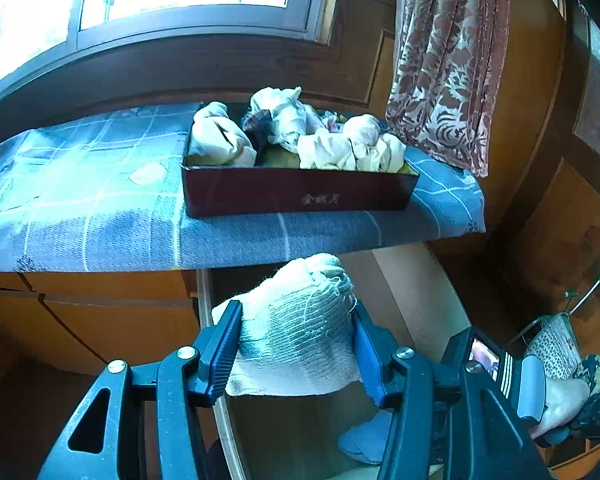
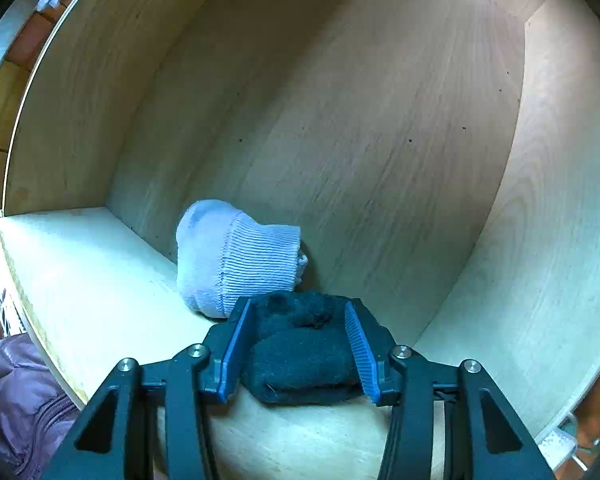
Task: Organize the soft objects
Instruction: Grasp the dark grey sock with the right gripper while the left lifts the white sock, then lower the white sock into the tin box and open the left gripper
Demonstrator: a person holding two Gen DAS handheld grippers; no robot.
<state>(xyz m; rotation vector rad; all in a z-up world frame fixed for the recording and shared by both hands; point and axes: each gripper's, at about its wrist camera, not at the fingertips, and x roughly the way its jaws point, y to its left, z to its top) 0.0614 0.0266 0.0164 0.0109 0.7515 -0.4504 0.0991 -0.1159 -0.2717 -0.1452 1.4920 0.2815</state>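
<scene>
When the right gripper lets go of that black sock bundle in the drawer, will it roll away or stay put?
Probably stays put: the black sock bundle looks soft and squashed between the right gripper pads, so it should settle rather than roll. It may loosen slightly. The pale blue sock bundle beside it sits still on the drawer floor.

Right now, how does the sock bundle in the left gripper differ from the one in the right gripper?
The white sock bundle is pale with a coarse, loose knit; the black sock bundle is dark and fuzzy. The white one hangs in front of the cabinet; the black one is down inside the wooden drawer, beside a light blue sock bundle. Both are rolled, each clamped between blue pads.
</scene>
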